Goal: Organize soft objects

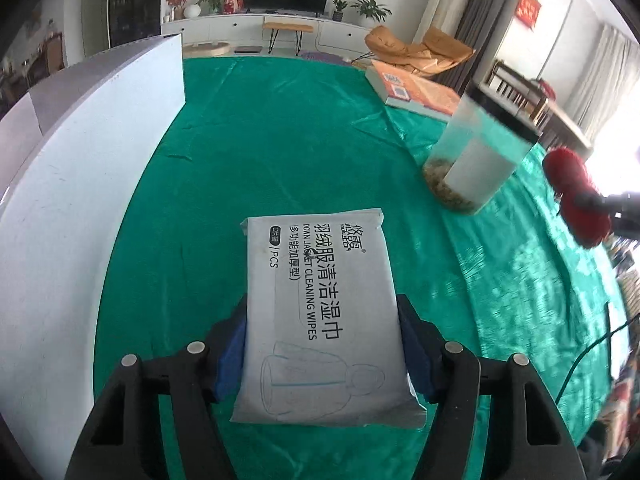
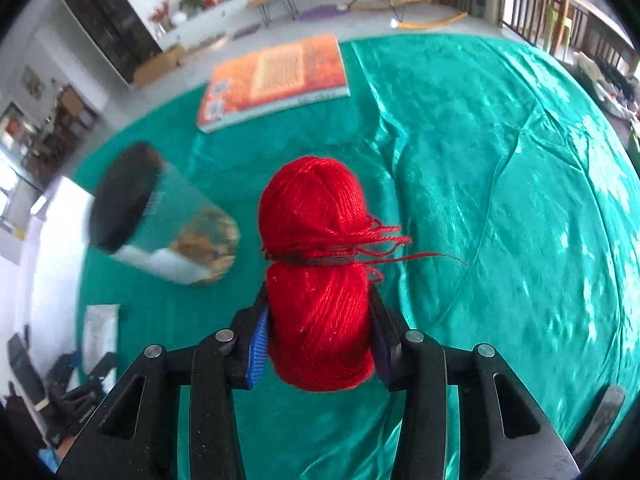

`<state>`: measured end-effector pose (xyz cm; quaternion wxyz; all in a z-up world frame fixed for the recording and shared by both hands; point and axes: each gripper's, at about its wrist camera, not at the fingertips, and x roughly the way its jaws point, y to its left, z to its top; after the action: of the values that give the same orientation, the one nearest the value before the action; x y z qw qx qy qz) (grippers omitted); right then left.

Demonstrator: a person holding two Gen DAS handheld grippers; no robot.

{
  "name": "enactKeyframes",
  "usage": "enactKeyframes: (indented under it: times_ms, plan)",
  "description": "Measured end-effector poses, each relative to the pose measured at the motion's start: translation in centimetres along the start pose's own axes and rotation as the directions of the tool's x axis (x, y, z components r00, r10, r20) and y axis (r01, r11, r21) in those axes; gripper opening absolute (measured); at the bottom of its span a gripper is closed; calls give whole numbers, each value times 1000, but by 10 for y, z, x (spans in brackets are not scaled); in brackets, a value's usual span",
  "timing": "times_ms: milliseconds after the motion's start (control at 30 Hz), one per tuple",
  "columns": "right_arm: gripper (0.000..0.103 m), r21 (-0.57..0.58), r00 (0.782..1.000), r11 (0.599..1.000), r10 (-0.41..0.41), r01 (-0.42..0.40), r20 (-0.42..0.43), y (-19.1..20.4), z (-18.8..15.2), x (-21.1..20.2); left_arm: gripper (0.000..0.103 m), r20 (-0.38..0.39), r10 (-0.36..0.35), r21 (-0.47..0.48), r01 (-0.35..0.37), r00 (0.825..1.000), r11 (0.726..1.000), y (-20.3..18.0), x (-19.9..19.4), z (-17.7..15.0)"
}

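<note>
While both of our grippers are loaded, the risks come mostly from how softly these things sit between the pads. Our left gripper [image 1: 322, 354] has its jaws clenched on the wipes pack [image 1: 320, 320], gripping it across its near half, so the far end sticks out unsupported over the green tablecloth [image 1: 240, 140]. We judge that the slack, slippery wrapper could slide out or droop if we tilt or swing quickly. Our right gripper [image 2: 320, 344] has its jaws clenched on the red yarn skein [image 2: 316, 272], held by its lower lobe only, with the upper lobe and the dark band at the waist beyond the fingertips. Loose strands trail off to the right, and we think these could snag on something or start to unwind as we carry it.

Whether either thing is lifted clear of the cloth we cannot tell for certain, though both seem to be held above it.

Between the two grippers stands the clear jar [image 1: 476, 152] with a black lid and some grainy contents at its bottom. It looks blurred in both views, and a careless sweep by either arm could knock it over. An orange book [image 2: 276, 80] lies farther off, well apart. A white board [image 1: 88, 168] stands on the left, close enough that the pack's corner might catch it.
</note>
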<state>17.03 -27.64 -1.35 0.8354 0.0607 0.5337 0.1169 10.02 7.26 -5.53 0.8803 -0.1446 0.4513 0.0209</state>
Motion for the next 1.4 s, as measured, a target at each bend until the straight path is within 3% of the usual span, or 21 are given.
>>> enactKeyframes:
  times_ms: [67, 133, 200, 300, 367, 433, 467, 500, 567, 600, 667, 700, 733, 833, 867, 933, 967, 1067, 1300, 1333, 1400]
  plan:
    - [45, -7, 998, 998, 64, -64, 28, 20, -13, -29, 66, 38, -63, -33, 65, 997, 997, 3, -30, 6]
    - [45, -47, 990, 990, 137, -135, 38, 65, -18, -49, 67, 75, -98, -55, 102, 992, 993, 14, -64, 14]
    - [45, -98, 971, 968, 235, -231, 32, 110, -31, -66, 67, 111, -88, -66, 95, 990, 993, 36, -100, 20]
    - [45, -159, 908, 896, 419, -415, -10, 192, -49, -77, 68, 150, 23, -86, -10, 988, 996, 83, -147, 25]
    - [45, -192, 859, 839, 508, -509, -57, 247, -62, -81, 71, 153, 157, -106, -142, 976, 984, 122, -175, 23]
    - [46, -210, 805, 778, 580, -593, -125, 303, -78, -78, 87, 170, 320, -109, -305, 932, 946, 154, -199, 16]
    - [46, -218, 782, 751, 604, -624, -156, 326, -86, -76, 99, 180, 397, -110, -382, 900, 917, 168, -208, 12]
    - [48, -231, 761, 726, 619, -648, -192, 352, -97, -72, 102, 185, 458, -114, -444, 870, 889, 179, -215, 8]
    - [58, -240, 735, 695, 630, -678, -252, 389, -115, -61, 102, 175, 542, -128, -527, 822, 840, 200, -225, 0]
    - [65, -241, 730, 691, 622, -682, -282, 404, -124, -52, 102, 171, 560, -138, -543, 810, 828, 207, -230, -3]
    - [68, -247, 724, 685, 606, -686, -329, 425, -142, -38, 102, 173, 595, -159, -573, 785, 804, 212, -238, -8]
    - [68, -265, 732, 686, 593, -677, -334, 431, -148, -35, 102, 180, 608, -165, -586, 773, 793, 210, -243, -11]
    - [68, -305, 756, 694, 569, -653, -324, 435, -153, -34, 102, 188, 616, -170, -593, 765, 787, 209, -246, -15]
    - [69, -454, 849, 719, 475, -527, -232, 439, -162, -44, 103, 218, 645, -217, -608, 733, 764, 203, -258, -25]
    - [69, -488, 869, 723, 452, -490, -202, 440, -166, -48, 103, 233, 648, -238, -604, 725, 761, 200, -261, -29]
    - [70, -549, 902, 726, 408, -414, -141, 442, -172, -55, 103, 221, 649, -239, -604, 729, 760, 195, -262, -37]
    - [71, -566, 912, 727, 392, -389, -123, 440, -169, -55, 103, 203, 647, -218, -610, 735, 762, 193, -260, -39]
    - [71, -594, 933, 732, 346, -335, -99, 446, -169, -57, 103, 141, 595, -151, -576, 791, 803, 188, -247, -41]
    - [75, -644, 965, 724, 247, -247, -91, 457, -189, -72, 103, 146, 498, -241, -457, 855, 856, 188, -252, -53]
    - [76, -649, 967, 723, 238, -237, -87, 459, -190, -73, 103, 144, 495, -245, -454, 857, 857, 187, -254, -53]
    - [76, -653, 970, 723, 227, -224, -81, 460, -194, -77, 103, 152, 513, -250, -469, 845, 847, 186, -255, -54]
